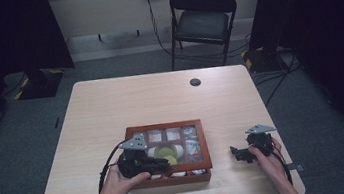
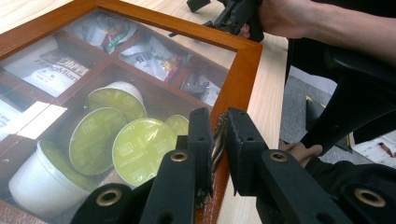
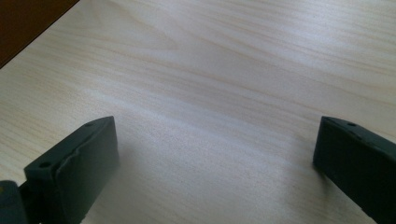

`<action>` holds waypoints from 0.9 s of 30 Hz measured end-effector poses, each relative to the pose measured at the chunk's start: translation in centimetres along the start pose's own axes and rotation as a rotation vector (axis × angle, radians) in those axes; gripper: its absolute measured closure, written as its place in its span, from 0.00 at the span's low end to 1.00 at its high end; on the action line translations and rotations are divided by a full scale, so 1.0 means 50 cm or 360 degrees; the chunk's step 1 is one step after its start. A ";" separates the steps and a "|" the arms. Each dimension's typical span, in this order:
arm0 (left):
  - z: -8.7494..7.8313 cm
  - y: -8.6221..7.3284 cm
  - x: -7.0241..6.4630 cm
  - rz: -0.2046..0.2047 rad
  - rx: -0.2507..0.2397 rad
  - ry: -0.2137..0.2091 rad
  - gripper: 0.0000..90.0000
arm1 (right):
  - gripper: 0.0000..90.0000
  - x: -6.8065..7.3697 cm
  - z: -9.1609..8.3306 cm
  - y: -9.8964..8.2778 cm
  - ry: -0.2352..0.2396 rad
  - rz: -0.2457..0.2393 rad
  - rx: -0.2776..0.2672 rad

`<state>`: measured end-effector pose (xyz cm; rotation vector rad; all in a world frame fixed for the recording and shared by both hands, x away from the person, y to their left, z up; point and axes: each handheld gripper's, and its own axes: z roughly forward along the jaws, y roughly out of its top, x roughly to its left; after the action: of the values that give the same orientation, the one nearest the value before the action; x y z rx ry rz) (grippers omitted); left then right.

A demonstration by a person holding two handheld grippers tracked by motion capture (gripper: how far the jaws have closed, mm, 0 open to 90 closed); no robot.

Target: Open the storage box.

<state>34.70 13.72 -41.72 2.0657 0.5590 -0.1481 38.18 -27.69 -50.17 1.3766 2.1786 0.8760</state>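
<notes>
Wooden box [image 1: 205,145] with a glass lid, gripped at its front frame by the left gripper [image 1: 161,165].

Lying flat on the tabletop [image 1: 160,98] near the person's edge, the box runs its long axis left to right, lid facing up. Beneath the glass sit green-topped capsules [image 2: 140,144] and sachets [image 2: 46,70] in compartments. Left gripper's jaws are nearly closed, pinching a small metal catch [image 2: 218,142] on the frame. Right of the box and apart from it, the right gripper [image 1: 240,152] points toward the box, jaws wide open over bare wood.
</notes>
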 end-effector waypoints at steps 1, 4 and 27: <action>0.000 0.001 0.000 0.0006 0.0007 0.0003 0.90 | 0.00 0.000 0.000 0.000 0.0000 0.0000 0.0000; -0.001 0.005 -0.001 0.0013 0.0012 0.0005 0.90 | 0.00 0.000 0.000 0.000 0.0000 0.0000 0.0000; -0.016 0.020 0.005 -0.0049 -0.0037 -0.0025 0.90 | 0.00 0.000 0.000 0.000 -0.0002 0.0002 0.0001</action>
<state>35.28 14.01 -40.60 2.0327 0.5808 -0.1747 38.17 -27.67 -50.16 1.3783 2.1774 0.8751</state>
